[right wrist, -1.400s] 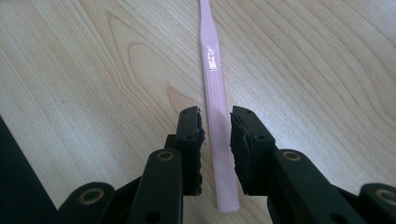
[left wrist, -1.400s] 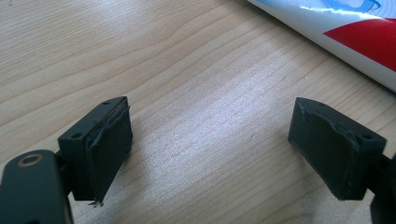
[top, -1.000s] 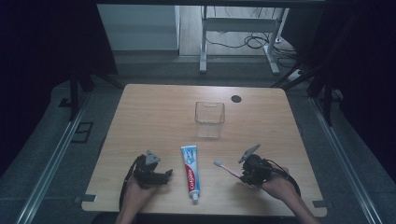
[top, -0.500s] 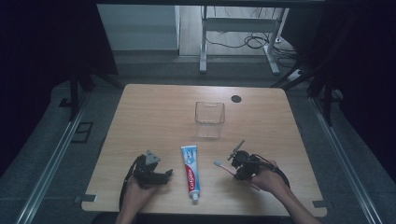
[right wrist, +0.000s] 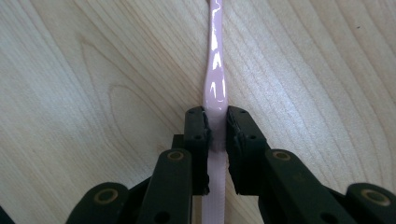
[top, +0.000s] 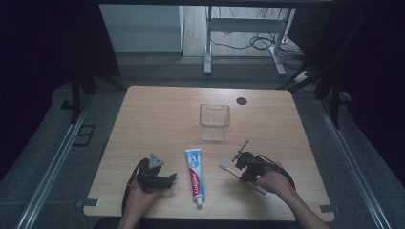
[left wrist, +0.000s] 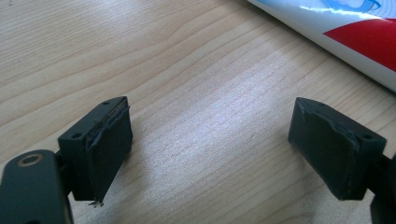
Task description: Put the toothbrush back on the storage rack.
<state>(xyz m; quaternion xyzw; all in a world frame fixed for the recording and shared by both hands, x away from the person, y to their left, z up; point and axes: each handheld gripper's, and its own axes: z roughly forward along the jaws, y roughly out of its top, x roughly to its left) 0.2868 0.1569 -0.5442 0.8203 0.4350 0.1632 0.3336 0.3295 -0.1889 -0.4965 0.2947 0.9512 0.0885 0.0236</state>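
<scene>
Resting near the table's front edge, the left gripper (top: 168, 180) gapes wide, empty. Just beside lies the toothpaste tube (top: 195, 175), soft. Right gripper (right wrist: 216, 131) pinches the toothbrush (right wrist: 215, 84) mid-handle: light, stiff, glossy, probably slippery.

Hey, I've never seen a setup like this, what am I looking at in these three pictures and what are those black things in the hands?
A person sits at a wooden table holding a hand-held two-jaw clamp, called a gripper, in each hand. The high view is taken from a fixed camera above. The other two come from small cameras riding on each gripper, looking along its black jaws.

On the table lie a toothpaste tube, a pink toothbrush and, farther back, a clear cup. A small dark disc sits near the far edge.

The left gripper rests beside the tube with its jaws wide apart and nothing between them. The right gripper has its jaws closed on the toothbrush handle, which lies against the table.
</scene>
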